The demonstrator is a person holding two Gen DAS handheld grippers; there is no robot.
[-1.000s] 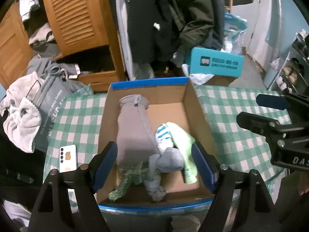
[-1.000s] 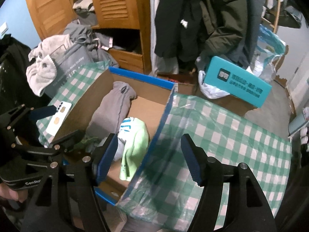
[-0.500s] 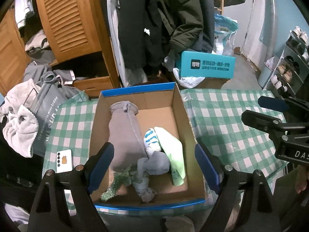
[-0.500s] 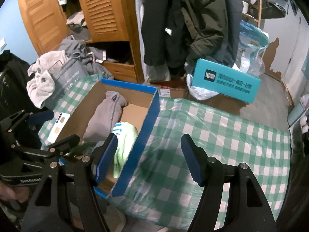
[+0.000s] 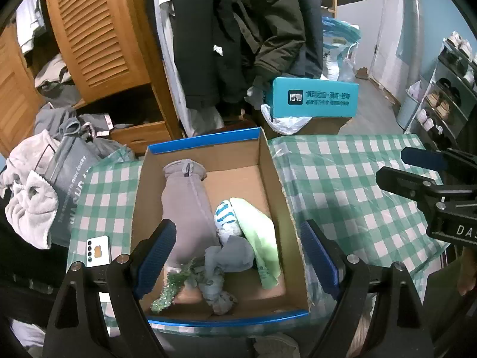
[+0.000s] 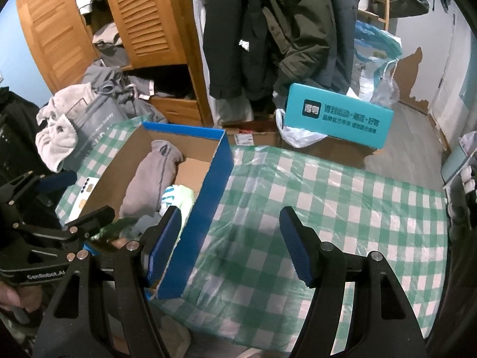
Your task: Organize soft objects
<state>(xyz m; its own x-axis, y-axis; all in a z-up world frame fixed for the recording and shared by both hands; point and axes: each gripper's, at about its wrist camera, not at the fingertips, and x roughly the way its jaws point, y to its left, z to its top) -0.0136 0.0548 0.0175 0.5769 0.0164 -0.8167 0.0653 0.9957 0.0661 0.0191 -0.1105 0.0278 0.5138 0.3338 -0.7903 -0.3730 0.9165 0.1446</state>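
A blue-edged cardboard box (image 5: pixel 269 161) stands on the green checked table (image 5: pixel 342 179). It holds a grey garment (image 5: pixel 187 205), a blue-striped white sock (image 5: pixel 226 217), a light green cloth (image 5: pixel 259 232), a knotted grey cloth (image 5: pixel 229 259) and green tinsel (image 5: pixel 170 289). My left gripper (image 5: pixel 235 256) is open and empty, held above the box's near end. My right gripper (image 6: pixel 231 244) is open and empty above the tablecloth (image 6: pixel 328 197), right of the box (image 6: pixel 214 179). The grey garment (image 6: pixel 152 176) also shows there.
A white phone (image 5: pixel 98 250) lies on the table left of the box. A grey bag and towel (image 5: pixel 32 205) hang off the table's left side. A teal box (image 5: pixel 313 98), wooden wardrobe (image 5: pixel 98 35) and hanging coats (image 5: pixel 238 35) stand behind.
Both grippers have pulled back and up from the box, so it looks smaller and farther away. Both stay open and empty. The box contents have not moved.
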